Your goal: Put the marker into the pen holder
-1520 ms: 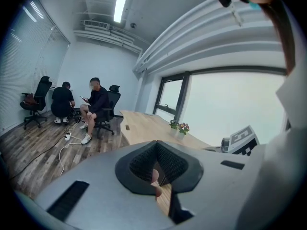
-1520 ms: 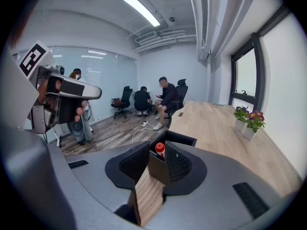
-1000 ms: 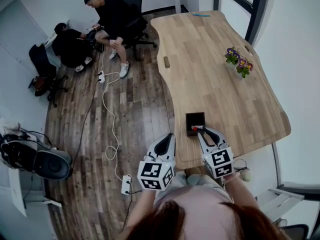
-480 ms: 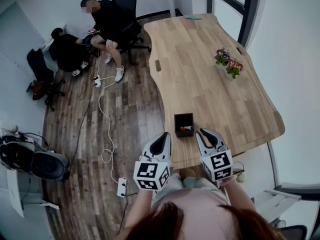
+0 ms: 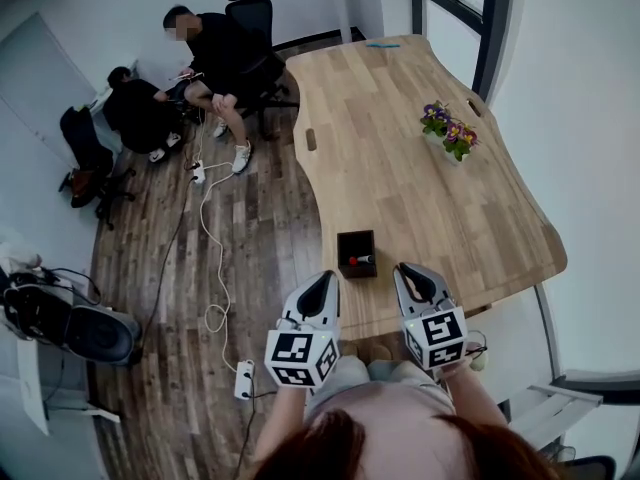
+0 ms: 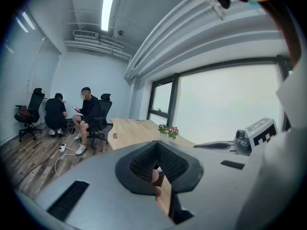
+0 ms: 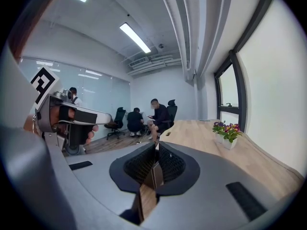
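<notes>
**A:** Where does the marker [image 5: 361, 260] sit?

**B:** Inside the black pen holder [image 5: 356, 234], which stands on the table [image 5: 430, 188] close to its near edge. Only a pale barrel and a red end show over the rim. The task looks as good as done.

**A:** And the grippers?

**B:** The left gripper [image 5: 325, 281] and the right gripper [image 5: 408, 271] hang just near of the holder and apart from it. Each has its jaws pressed together on nothing, as both gripper views confirm.

**A:** So what does the person need to mind?

**B:** Probably just a clean retreat. They should draw both tools back toward the body without brushing the holder, since it stands so near the edge that a nudge might tip it to the floor.

**A:** Anything unclear?

**B:** Whether the marker leans on a wall or lies across the bottom, because the dark inside swallows it. Each gripper view shows the holder only as a sliver past the closed jaws. The person's head covers the bottom of the head view.
</notes>
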The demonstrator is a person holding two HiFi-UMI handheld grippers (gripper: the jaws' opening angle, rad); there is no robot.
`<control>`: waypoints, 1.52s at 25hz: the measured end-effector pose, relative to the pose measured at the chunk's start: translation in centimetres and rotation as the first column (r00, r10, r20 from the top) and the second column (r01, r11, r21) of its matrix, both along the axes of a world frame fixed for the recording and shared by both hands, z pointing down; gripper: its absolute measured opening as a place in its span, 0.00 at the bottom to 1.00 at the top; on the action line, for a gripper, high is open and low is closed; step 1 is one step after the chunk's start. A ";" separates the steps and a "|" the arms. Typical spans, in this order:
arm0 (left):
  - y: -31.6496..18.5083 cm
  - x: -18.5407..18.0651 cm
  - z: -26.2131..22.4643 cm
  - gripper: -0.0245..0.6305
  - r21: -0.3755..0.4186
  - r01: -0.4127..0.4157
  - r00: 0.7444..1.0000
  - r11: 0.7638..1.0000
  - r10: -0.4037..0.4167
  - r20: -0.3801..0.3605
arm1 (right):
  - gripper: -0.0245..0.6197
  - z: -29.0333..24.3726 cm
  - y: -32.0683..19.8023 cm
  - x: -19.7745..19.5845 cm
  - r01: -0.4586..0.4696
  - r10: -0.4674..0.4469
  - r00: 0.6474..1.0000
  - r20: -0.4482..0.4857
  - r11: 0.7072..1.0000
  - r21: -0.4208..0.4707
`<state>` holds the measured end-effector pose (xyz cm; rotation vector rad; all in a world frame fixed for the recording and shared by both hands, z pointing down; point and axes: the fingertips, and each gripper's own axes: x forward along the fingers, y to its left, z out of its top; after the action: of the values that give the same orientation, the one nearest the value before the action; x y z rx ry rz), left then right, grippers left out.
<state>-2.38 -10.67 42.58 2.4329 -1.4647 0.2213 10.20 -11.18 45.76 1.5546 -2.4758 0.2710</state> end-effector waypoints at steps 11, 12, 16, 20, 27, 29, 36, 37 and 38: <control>0.6 0.2 -0.9 0.04 0.015 -0.053 0.999 0.998 0.053 -0.001 | 0.04 -1.5 1.1 1.2 -0.095 0.094 0.995 0.032 0.994 0.045; 0.8 0.0 -1.0 0.04 0.017 -0.060 0.998 0.998 0.060 -0.001 | 0.04 -1.8 1.3 1.1 -0.104 0.102 0.994 0.026 0.993 0.052; 1.7 -0.9 -1.3 0.04 0.027 -0.088 0.996 0.996 0.088 -0.001 | 0.04 -2.5 2.2 0.2 -0.126 0.123 0.991 0.048 0.990 0.058; 2.9 -2.0 -1.8 0.04 0.035 -0.110 0.994 0.993 0.111 -0.006 | 0.04 -3.3 3.6 -1.0 -0.148 0.146 0.989 0.037 0.986 0.077; 5.4 -4.3 -2.9 0.04 0.061 -0.132 0.991 0.989 0.133 -0.012 | 0.04 -4.9 6.6 -2.4 -0.192 0.187 0.981 0.048 0.974 0.121; 6.1 -4.8 -3.1 0.04 0.068 -0.134 0.991 0.989 0.135 -0.016 | 0.04 -5.3 7.4 -2.5 -0.204 0.201 0.979 0.039 0.970 0.131; 8.8 -6.2 -4.0 0.04 0.090 -0.150 0.988 0.985 0.153 -0.030 | 0.04 -6.4 10.5 -3.1 -0.251 0.250 0.968 0.025 0.957 0.149; 9.1 -6.4 -4.1 0.04 0.092 -0.150 0.988 0.984 0.154 -0.033 | 0.04 -6.6 10.8 -3.2 -0.253 0.252 0.967 0.022 0.956 0.151; 9.5 -6.6 -4.2 0.04 0.095 -0.152 0.987 0.984 0.156 -0.034 | 0.04 -6.8 11.2 -3.3 -0.255 0.255 0.967 0.021 0.955 0.153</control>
<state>-8.94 -1.21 38.36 2.6107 -1.2977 0.1379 6.87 -0.01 39.00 1.9415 -2.3421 0.1198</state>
